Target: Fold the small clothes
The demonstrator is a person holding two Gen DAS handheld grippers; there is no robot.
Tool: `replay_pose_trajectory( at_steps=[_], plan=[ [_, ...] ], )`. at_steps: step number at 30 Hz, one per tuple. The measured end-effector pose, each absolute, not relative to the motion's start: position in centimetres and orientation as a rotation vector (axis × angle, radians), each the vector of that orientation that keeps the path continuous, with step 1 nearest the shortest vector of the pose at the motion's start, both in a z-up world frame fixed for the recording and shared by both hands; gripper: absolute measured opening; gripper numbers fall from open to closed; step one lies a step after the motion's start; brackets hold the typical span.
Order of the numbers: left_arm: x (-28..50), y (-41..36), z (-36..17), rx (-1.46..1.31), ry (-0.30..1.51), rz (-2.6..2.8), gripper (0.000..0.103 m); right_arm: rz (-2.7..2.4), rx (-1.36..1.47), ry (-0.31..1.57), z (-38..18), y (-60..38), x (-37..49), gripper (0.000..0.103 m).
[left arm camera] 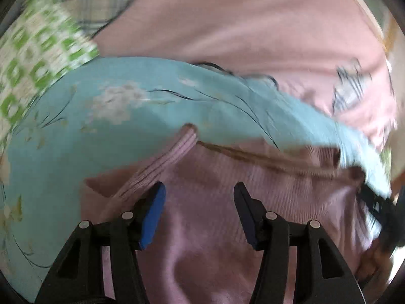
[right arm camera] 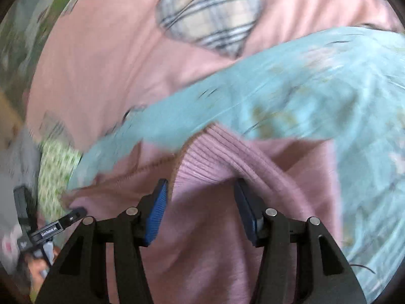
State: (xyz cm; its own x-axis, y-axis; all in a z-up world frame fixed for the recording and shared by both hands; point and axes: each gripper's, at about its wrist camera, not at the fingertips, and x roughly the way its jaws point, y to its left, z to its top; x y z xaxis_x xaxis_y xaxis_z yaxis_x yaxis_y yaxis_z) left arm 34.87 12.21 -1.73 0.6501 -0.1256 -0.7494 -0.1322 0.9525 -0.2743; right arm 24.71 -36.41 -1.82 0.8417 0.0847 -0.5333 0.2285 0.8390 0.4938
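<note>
A small pink ribbed knit garment (left arm camera: 227, 190) lies on a light blue floral cloth (left arm camera: 88, 131). One ribbed cuff (left arm camera: 174, 152) points away from me. My left gripper (left arm camera: 200, 197) is open just above the garment, with pink fabric between its blue pads. In the right wrist view the same garment (right arm camera: 215, 215) fills the lower middle, its ribbed sleeve (right arm camera: 227, 157) folded across. My right gripper (right arm camera: 201, 195) is open over it, with the fabric between the fingers. The left gripper (right arm camera: 50, 228) shows at the lower left of the right wrist view. Both views are motion-blurred.
The blue floral cloth (right arm camera: 316, 88) lies on a pink bedsheet (right arm camera: 114, 50) with plaid heart patches (right arm camera: 212, 17). A green and white patterned cloth (left arm camera: 33, 58) lies to the left; it also shows in the right wrist view (right arm camera: 55, 172).
</note>
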Motion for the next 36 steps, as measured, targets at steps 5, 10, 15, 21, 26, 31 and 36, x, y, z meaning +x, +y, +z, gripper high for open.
replay_pose_trajectory(
  at_steps=[5,10,15,21,26,31,36],
  plan=[
    [30.3,14.0,-1.3,-0.370,0.837,0.005,0.059,-0.084,0.584,0.545,-1.2,-36.3,21.5,0.055],
    [23.2,11.9,-0.4,-0.369,0.812,-0.103,0.062,0.018,0.602,0.564,-1.4,-33.4,19.6,0.055],
    [18.4,10.4,-1.9,-0.335,0.831,-0.135,0.066,0.075,0.546,0.615,-2.8,-31.1,16.1,0.055],
    [16.3,13.0,-5.0,-0.341,0.906,-0.029,0.055,-0.117,0.466,0.687,-4.6,-32.4,12.3,0.055],
    [14.6,13.3,-4.6,-0.299,0.899,0.023,0.054,-0.158,0.557,0.637,-4.5,-34.6,9.5,0.055],
    [11.1,14.2,-3.5,-0.405,0.862,0.019,0.062,-0.122,0.602,0.567,-4.1,-34.2,7.4,0.055],
    [8.5,14.7,-3.0,-0.528,0.847,-0.013,0.065,-0.037,0.617,0.509,-3.6,-31.9,5.7,0.055]
  ],
)
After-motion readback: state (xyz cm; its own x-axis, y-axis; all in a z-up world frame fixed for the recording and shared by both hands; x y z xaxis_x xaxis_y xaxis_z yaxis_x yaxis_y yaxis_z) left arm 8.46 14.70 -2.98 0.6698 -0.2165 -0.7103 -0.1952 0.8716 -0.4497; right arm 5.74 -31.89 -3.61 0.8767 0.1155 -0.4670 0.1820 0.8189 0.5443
